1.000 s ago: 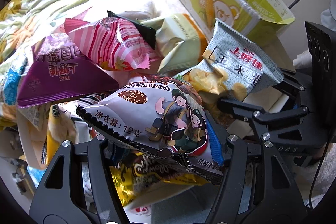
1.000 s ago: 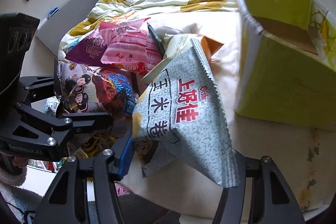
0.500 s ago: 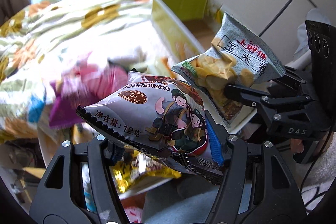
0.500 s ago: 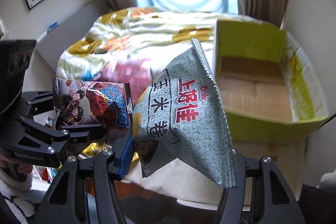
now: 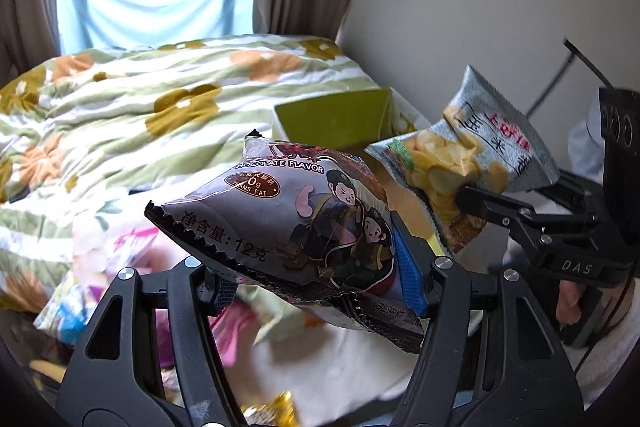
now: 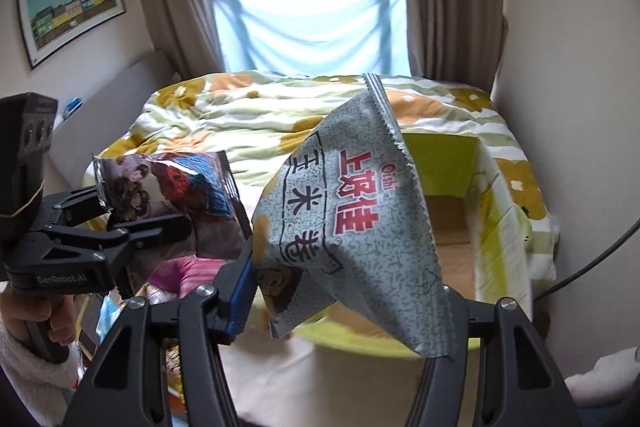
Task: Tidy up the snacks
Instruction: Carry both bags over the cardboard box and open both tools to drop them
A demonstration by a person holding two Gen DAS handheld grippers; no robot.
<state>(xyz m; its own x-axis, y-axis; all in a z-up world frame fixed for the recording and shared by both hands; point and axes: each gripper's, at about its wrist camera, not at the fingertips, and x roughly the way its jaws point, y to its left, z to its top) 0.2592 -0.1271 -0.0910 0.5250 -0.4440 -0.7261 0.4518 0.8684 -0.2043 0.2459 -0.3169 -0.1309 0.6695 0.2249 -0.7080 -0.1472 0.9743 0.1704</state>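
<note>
- Both packets are up! A second ago the two grippers sat low in the snack heap; now the pile (image 5: 132, 251) is a blur down at 7 o'clock in the left wrist view.
- The left gripper (image 5: 316, 283) is clamped on the chocolate-flavour packet (image 5: 288, 219), blue pads squeezing its lower end.
- The right gripper (image 6: 348, 307) has its pads closed on the grey corn-roll bag (image 6: 352, 227), which stands up and leans toward 11 o'clock.
- The green cardboard box (image 6: 500, 227) has swung into view, open and seemingly empty, at 3 o'clock of the grey bag on the flowered bedspread (image 6: 248, 115).
- My read: the picking is done, and carrying both over the box rim comes next.
</note>
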